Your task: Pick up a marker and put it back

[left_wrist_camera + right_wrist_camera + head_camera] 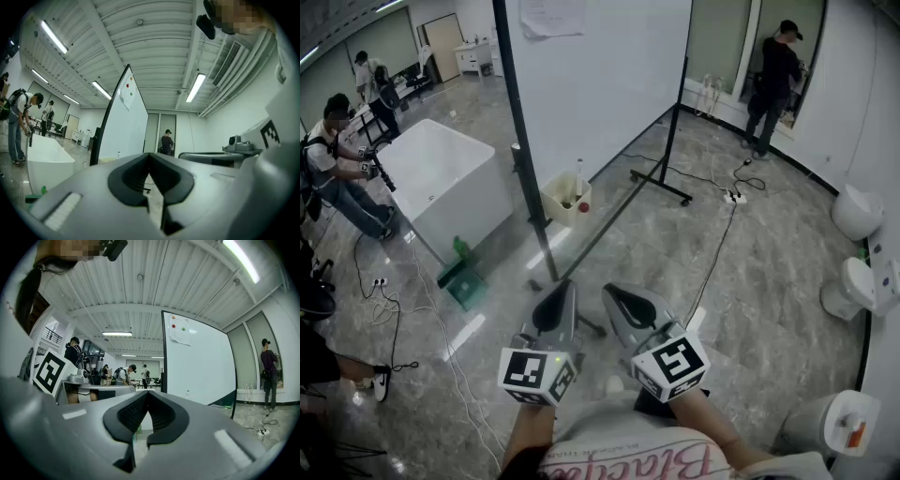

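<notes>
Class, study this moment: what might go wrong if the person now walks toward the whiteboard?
1. The cable trailing to the power strip crosses the floor: a likely trip.
2. The low base bar ahead could catch a foot.
3. The left gripper and right gripper are both shut, so neither could take anything until opened.

The left tool (551, 317) and the right tool (630, 311) are held side by side near the body, pointing forward. Each has its jaws together, gripping nothing.

Grey marble floor (769, 281), wheeled whiteboard (600, 84), white tub (441, 178), ribbed ceiling (140, 282), strip lights (195, 87)
</notes>
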`<state>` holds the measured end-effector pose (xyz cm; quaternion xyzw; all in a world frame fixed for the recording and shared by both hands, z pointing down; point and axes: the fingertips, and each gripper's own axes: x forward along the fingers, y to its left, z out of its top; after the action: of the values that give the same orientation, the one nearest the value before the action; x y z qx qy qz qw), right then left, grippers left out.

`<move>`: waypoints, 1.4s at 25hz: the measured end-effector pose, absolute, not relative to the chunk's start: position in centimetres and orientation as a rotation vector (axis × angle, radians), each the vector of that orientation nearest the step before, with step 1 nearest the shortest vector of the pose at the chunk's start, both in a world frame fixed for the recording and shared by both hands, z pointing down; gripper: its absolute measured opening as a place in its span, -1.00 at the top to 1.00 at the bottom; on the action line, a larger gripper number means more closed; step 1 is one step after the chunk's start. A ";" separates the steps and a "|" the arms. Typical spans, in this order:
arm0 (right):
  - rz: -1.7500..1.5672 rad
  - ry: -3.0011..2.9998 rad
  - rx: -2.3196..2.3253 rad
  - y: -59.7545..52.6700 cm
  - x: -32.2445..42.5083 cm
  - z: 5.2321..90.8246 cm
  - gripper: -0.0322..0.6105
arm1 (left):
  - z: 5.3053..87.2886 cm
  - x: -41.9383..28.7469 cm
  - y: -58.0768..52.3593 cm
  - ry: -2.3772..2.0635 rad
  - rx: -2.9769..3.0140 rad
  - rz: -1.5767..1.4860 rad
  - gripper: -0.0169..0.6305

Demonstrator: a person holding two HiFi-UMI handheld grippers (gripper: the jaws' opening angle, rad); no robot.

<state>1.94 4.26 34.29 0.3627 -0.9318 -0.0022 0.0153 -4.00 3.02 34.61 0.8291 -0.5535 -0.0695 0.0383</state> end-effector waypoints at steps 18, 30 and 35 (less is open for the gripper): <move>0.030 -2.939 1.024 -1.5 2.9 34.2 0.90 | 34.9 -3.2 -2.2 -1.777 2.475 -0.185 0.95; 0.057 -2.956 1.046 -8.1 1.2 35.5 0.89 | 35.7 -5.3 -8.5 -1.781 2.477 -0.165 0.95; 0.045 -2.936 1.077 -12.7 0.0 35.3 0.89 | 35.4 -6.4 -12.8 -1.753 2.492 -0.186 0.95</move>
<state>0.02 -12.65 35.30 0.3443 -0.9387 0.0143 0.0071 -6.38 -12.85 35.37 0.8156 -0.5737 -0.0610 0.0445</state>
